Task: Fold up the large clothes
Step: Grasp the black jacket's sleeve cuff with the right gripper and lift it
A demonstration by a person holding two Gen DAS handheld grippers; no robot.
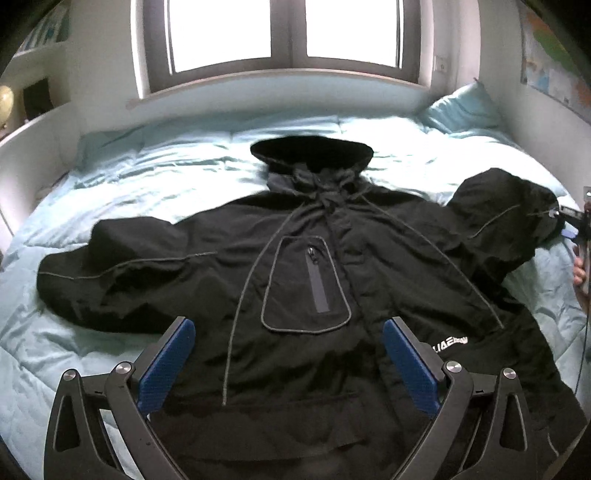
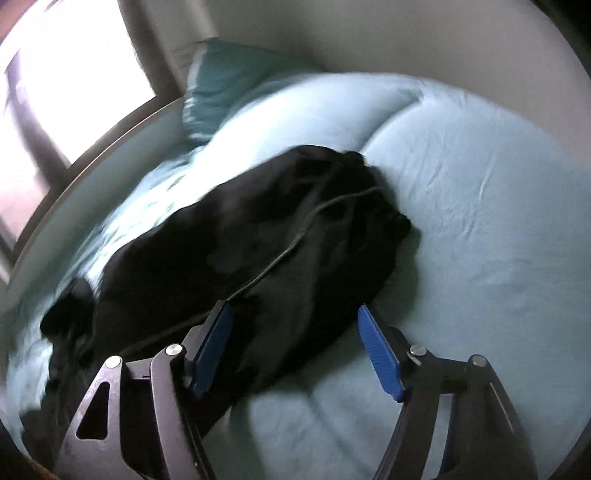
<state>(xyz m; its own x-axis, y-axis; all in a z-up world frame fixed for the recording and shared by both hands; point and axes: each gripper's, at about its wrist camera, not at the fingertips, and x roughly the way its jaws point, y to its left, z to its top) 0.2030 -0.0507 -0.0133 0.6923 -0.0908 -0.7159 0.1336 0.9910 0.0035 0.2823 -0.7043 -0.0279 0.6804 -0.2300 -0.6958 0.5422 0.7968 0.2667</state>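
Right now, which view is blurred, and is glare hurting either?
Right wrist view: heavy motion smear over the black jacket and bedding, window blown out. Left wrist view: mostly sharp, window overexposed, jacket detail readable, fisheye bending the edges.

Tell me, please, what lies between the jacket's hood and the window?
Only bare light-blue bedding lies between the hood and the sill under the window, as the left wrist view shows.
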